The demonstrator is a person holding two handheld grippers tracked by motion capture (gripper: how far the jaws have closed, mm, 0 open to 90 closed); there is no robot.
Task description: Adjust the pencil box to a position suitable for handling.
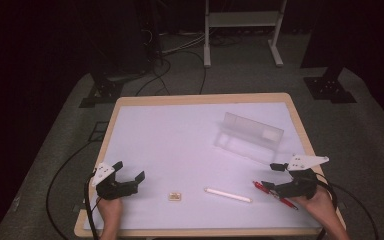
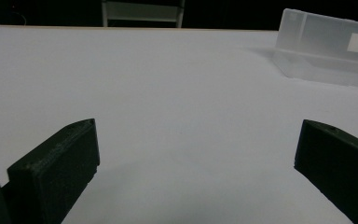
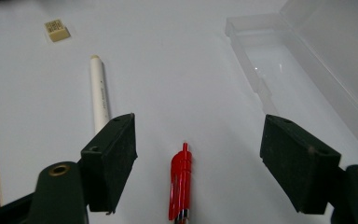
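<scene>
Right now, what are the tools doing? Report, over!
Left tool open, empty. Right tool open over red pen, not gripping. White pen beside it; nothing blocking.

We note a glossy red plastic pen [image 3: 180, 179], a translucent frosted plastic case [image 1: 250, 135], and a matt white table [image 1: 170, 130] surface.

The white table [image 1: 180, 130] is evenly, brightly lit from above — nearly washed out — while the room beyond falls into darkness. Shadows stay soft; the high view is grainy, both gripper views slightly soft.
</scene>
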